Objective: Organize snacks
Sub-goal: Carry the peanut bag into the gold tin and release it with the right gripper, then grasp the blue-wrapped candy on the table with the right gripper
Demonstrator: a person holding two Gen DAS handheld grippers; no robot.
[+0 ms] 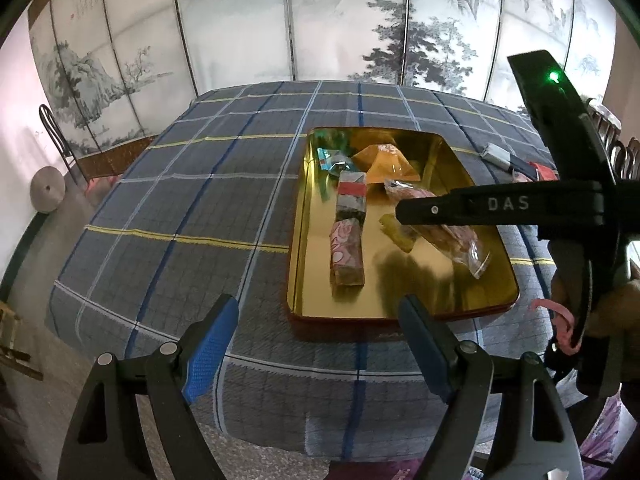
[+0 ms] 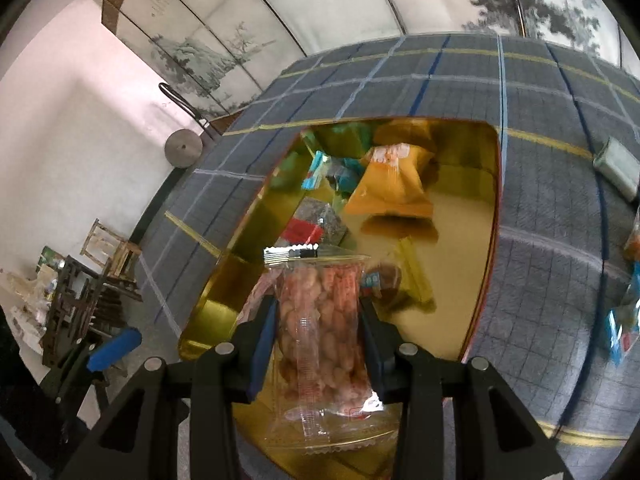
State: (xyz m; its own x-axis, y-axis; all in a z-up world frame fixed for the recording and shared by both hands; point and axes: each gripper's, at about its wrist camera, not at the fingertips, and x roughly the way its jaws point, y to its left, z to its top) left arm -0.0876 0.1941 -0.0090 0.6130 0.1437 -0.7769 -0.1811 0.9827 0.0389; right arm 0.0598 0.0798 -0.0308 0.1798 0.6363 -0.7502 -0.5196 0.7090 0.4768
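A gold tin tray lies on the plaid tablecloth and holds several snacks: an orange packet, a long wrapped bar, a teal packet and a small yellow packet. My right gripper is shut on a clear bag of peanuts and holds it over the tray's near part; the bag also shows in the left wrist view. My left gripper is open and empty, in front of the tray's near edge.
More snacks lie on the cloth right of the tray: a silver packet and blue and orange packets. A painted folding screen stands behind the table. Chairs and clutter stand on the floor at the left.
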